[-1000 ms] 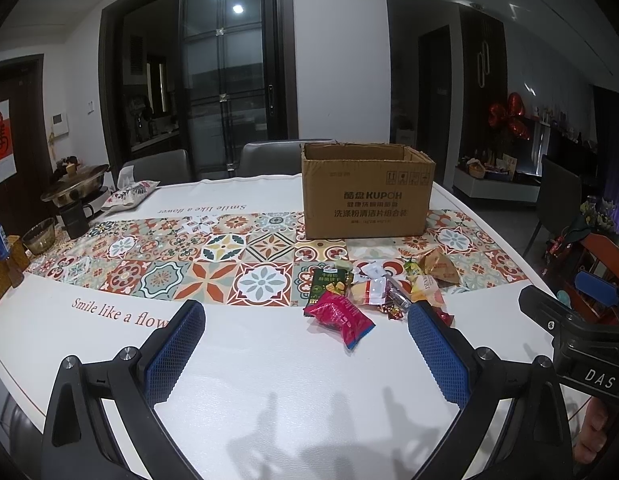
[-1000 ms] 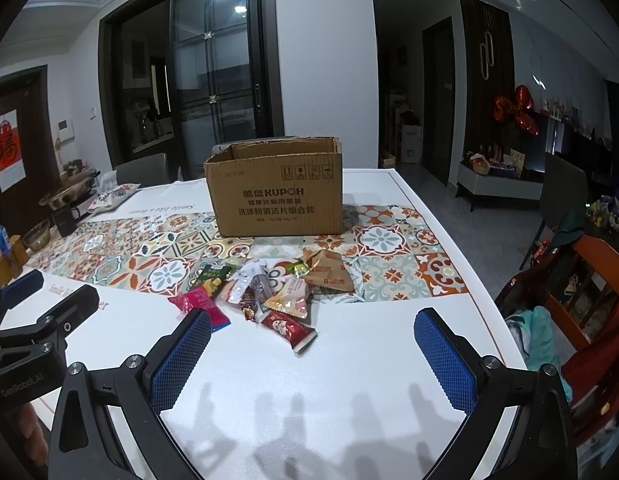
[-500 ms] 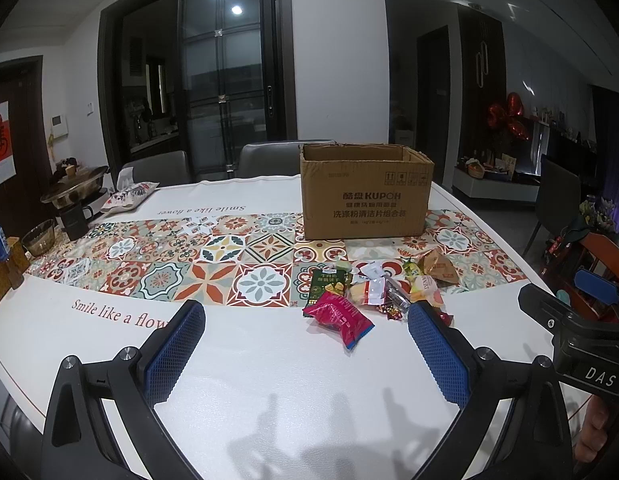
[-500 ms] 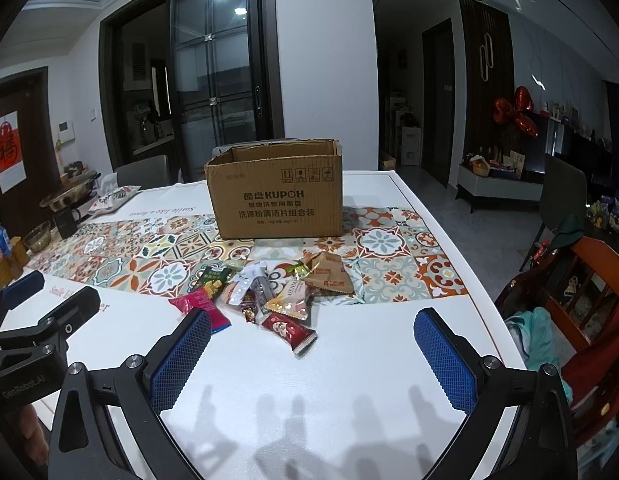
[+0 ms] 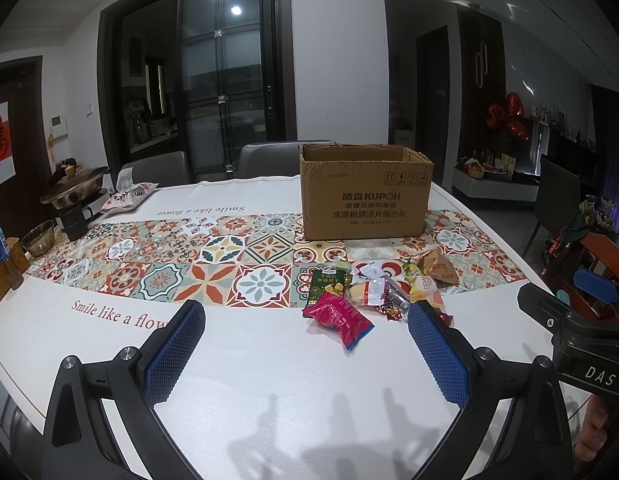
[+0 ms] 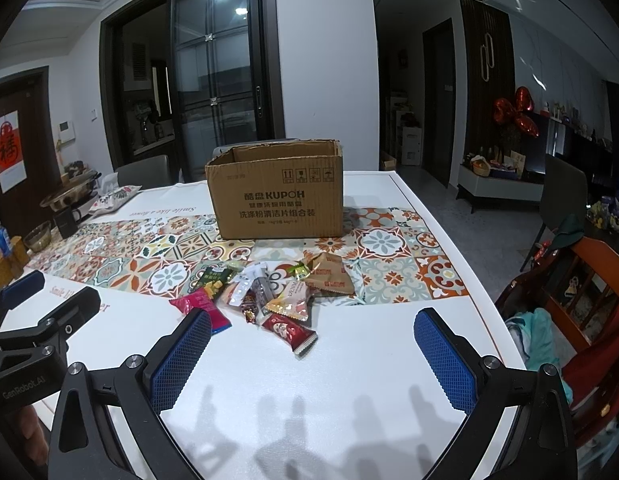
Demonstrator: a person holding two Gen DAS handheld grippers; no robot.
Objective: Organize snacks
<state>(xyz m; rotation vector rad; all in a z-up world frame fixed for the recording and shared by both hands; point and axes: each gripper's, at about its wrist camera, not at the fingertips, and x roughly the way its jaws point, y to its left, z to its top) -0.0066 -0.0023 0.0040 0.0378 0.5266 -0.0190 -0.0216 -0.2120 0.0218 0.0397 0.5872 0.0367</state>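
Several snack packets lie in a loose pile on the table in front of an open brown cardboard box (image 5: 366, 196) (image 6: 278, 196). The pile includes a pink packet (image 5: 338, 316) (image 6: 199, 305), a green packet (image 5: 327, 282) (image 6: 216, 279), a red packet (image 6: 289, 330) and a tan packet (image 6: 328, 278) (image 5: 437, 270). My left gripper (image 5: 305, 320) is open and empty, above the table short of the pile. My right gripper (image 6: 313, 326) is open and empty, just short of the red packet.
The white table (image 5: 269, 380) carries a patterned tile runner (image 5: 169, 256). A pot (image 5: 75, 188), a dark mug (image 5: 74, 222), a glass bowl (image 5: 38, 237) and a pillow (image 5: 129, 196) stand at far left. Chairs sit behind the table; a wooden chair (image 6: 589, 280) stands right.
Both grippers have stayed open and nearly still. The views shifted very slightly; the packets and box have not moved.
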